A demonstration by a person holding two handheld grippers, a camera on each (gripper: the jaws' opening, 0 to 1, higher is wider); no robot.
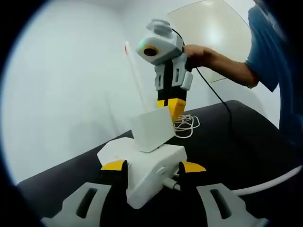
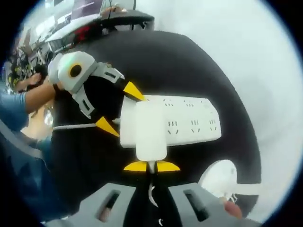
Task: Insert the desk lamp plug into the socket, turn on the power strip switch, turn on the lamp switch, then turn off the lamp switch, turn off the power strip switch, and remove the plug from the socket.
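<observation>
A white power strip (image 2: 189, 120) lies on the black table (image 2: 180, 61). My left gripper (image 1: 152, 166) clamps one end of it, a yellow tip on each long side; in the right gripper view this gripper (image 2: 119, 108) comes in from the left. The lamp's blocky white plug (image 2: 150, 130) sits on the strip's top face near that end, with my right gripper (image 2: 151, 166) shut on it. In the left gripper view the right gripper (image 1: 171, 108) comes down from above onto the plug (image 1: 150, 128). I cannot tell how deep the plug's pins sit.
The lamp's round white base (image 2: 220, 177) stands near the table edge, its thin white arm (image 1: 136, 78) rising behind the plug. A loose coil of white cord (image 1: 187, 124) lies beyond the strip. The strip's thick cable (image 1: 265, 184) runs off right. A person's arm (image 1: 222, 64) holds the right gripper.
</observation>
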